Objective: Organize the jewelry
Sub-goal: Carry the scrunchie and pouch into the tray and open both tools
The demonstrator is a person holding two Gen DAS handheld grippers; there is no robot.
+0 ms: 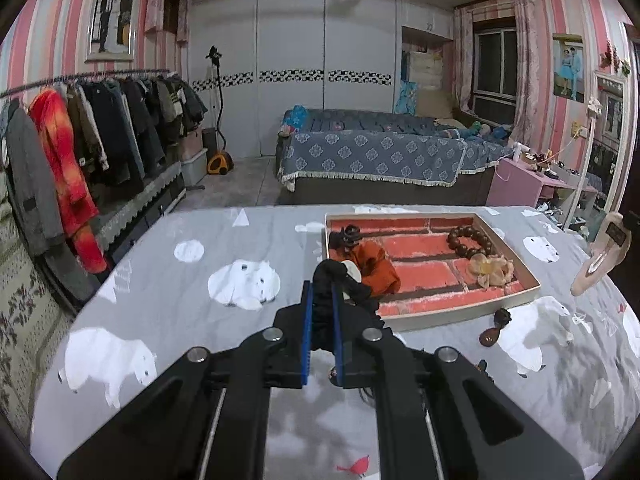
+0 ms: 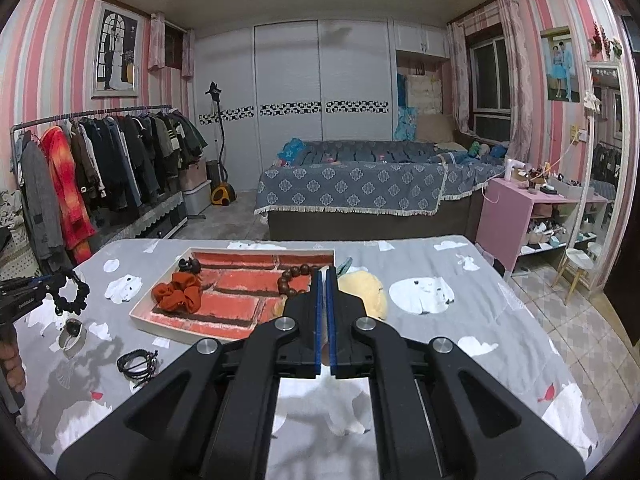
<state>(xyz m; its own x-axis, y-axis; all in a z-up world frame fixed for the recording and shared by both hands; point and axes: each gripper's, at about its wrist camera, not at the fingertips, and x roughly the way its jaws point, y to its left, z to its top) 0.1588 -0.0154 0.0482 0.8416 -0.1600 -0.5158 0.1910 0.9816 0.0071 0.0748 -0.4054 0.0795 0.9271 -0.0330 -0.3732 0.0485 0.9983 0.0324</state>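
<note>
**Inspector:** Bedroom setting; grey bear-print cloth (image 1: 168, 248) covers the work surface. Brick-lined tray (image 1: 532, 284) sits at twelve o'clock from the left gripper (image 1: 321, 300).

**Assistant:** Grip status?

**Inspector:** Left jaws are nearly closed, pinching a black scrunchie (image 1: 340, 284) which hangs clear of the cloth, just short of the tray's near rim. Right gripper (image 2: 323, 276) is pressed fully together; what looks like a beige clip (image 1: 600, 256) sits in it, its tip showing in the left view.

**Assistant:** Tray contents?

**Inspector:** Orange scrunchie (image 2: 178, 292), wooden bead bracelet (image 1: 468, 240), fabric flower (image 1: 490, 270), dark claw clip (image 1: 346, 236).

**Assistant:** Recommendation?

**Inspector:** Carry the black scrunchie over the rim toward bare lining at one o'clock, lower before releasing, and avoid snagging the orange one. Black cords (image 2: 138, 364) at seven o'clock of the tray, seen from the right wrist, remain outstanding.
</note>
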